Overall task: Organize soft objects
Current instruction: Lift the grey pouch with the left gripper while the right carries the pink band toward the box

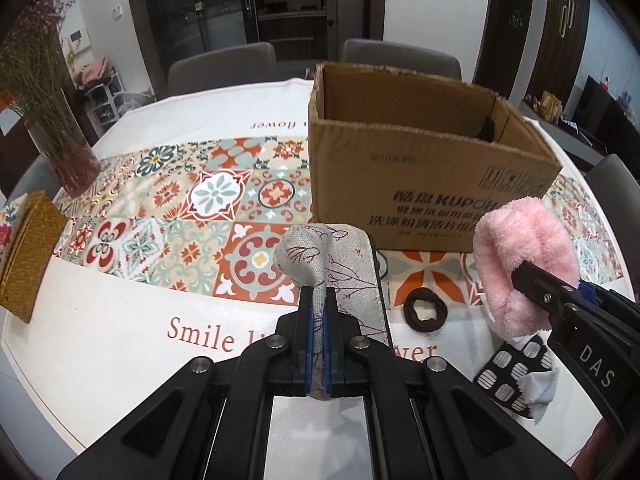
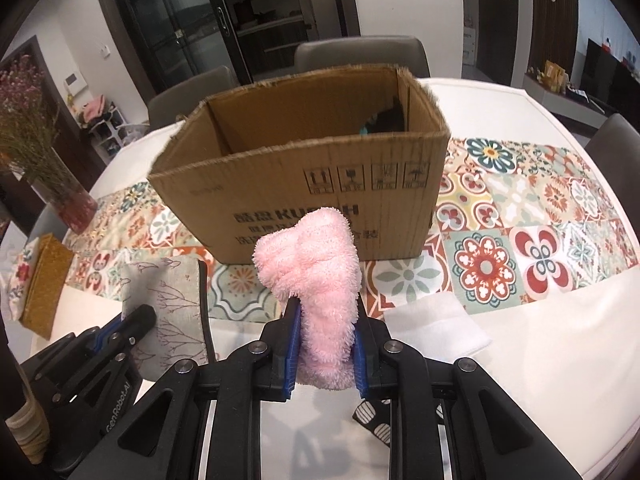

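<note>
From the left wrist we see our left gripper clamped on a grey linen pouch printed with purple branches — the cloth is pinched between the blue pads and bulges above the fingertips, its far end lifted over the patterned tablecloth. Just behind it stands the open cardboard box. To the right, our right gripper holds a fluffy pink cloth in the air in front of the box. Below it on the table lie a dark brown hair tie and a black-and-white patterned cloth. At the far left sit a woven yellow mat and a vase of dried flowers.

From the right wrist we see the right gripper closed around the pink cloth, which stands up between the fingers, right in front of the box. Something dark rests in the box's far right corner — we cannot tell what. A white folded cloth lies on the table just right of the gripper. At lower left, the left gripper overlaps the linen pouch.
</note>
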Tool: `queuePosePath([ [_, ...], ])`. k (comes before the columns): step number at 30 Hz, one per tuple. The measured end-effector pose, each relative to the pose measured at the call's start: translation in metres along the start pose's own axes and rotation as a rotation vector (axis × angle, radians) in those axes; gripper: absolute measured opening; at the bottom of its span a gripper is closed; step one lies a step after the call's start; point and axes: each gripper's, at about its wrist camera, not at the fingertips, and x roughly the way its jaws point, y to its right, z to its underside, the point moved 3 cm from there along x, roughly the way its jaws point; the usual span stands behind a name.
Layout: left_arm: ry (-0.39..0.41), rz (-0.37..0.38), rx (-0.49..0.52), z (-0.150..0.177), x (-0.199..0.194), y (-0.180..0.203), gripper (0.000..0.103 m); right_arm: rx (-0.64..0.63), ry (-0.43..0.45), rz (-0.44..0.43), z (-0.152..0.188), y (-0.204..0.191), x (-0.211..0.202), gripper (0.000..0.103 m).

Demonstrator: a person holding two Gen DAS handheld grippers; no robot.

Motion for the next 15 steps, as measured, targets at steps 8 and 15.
queuePosePath([
  [8,0.047,0.001,-0.001,-0.009,-0.029,0.002,0.005,-0.003,0.054,-0.013,-0.009,-0.001,-0.026,0.023],
  [15,0.085,0.003,0.0,-0.02,-0.048,0.004,0.005,-0.005,0.088,-0.02,-0.019,-0.002,-0.045,0.023],
])
